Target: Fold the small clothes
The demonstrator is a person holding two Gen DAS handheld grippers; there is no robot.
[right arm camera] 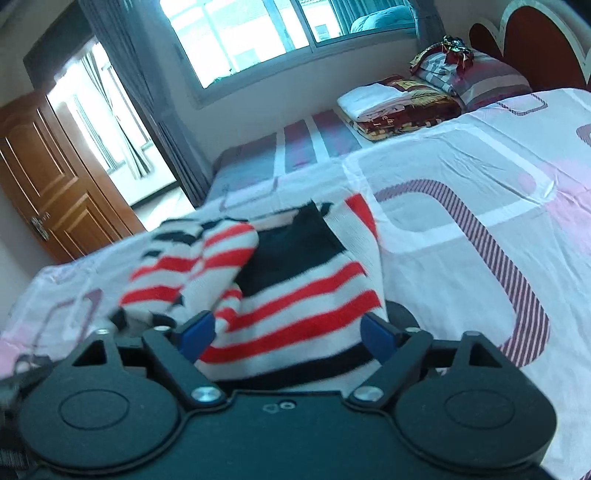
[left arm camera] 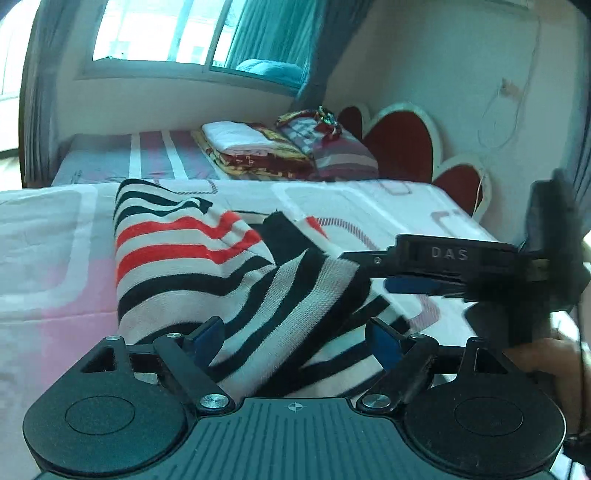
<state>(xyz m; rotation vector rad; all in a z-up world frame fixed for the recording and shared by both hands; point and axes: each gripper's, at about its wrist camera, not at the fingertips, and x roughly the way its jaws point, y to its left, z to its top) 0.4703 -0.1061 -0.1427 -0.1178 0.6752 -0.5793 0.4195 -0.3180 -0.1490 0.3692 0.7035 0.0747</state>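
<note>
1 striped sweater (left arm camera: 192,254) lies lengthwise, neckline toward the window (left arm camera: 192,33).

One striped sweater (left arm camera: 192,254), two hand-held grippers, the left (left arm camera: 295,339) and the right (right arm camera: 288,332), one bed (right arm camera: 461,177), one pillow (left arm camera: 343,155), one stack of folded blankets (left arm camera: 251,147), one window (right arm camera: 258,33), one wooden door (right arm camera: 48,177)

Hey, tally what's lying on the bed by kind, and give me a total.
Striped knitted garment: 1
Stack of folded blankets and cloth: 1
Striped pillow: 1
Total: 3
</note>
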